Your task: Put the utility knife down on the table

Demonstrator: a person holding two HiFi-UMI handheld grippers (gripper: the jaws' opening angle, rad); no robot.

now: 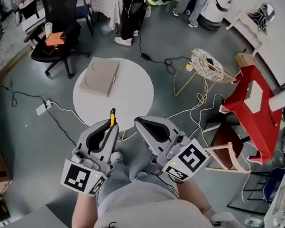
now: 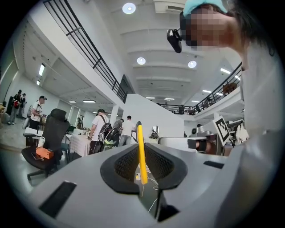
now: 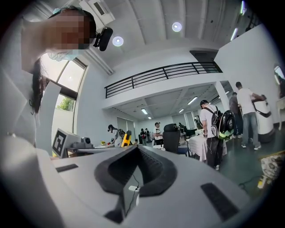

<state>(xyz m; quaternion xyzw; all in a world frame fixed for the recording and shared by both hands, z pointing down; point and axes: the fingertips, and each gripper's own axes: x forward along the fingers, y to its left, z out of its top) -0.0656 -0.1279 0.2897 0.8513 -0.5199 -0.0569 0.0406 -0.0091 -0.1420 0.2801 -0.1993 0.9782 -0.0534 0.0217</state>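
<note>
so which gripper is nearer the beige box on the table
Left. The left gripper, shut on the utility knife, points toward the beige box; the right gripper sits farther right.

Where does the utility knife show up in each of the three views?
Head view: the utility knife sticks out of the left gripper, seen against the white table's near edge.
Left gripper view: centre, a yellow strip clamped between the jaws.
Right gripper view: its yellow tip, just left of centre.
Shared landmark: the black office chair.
</note>
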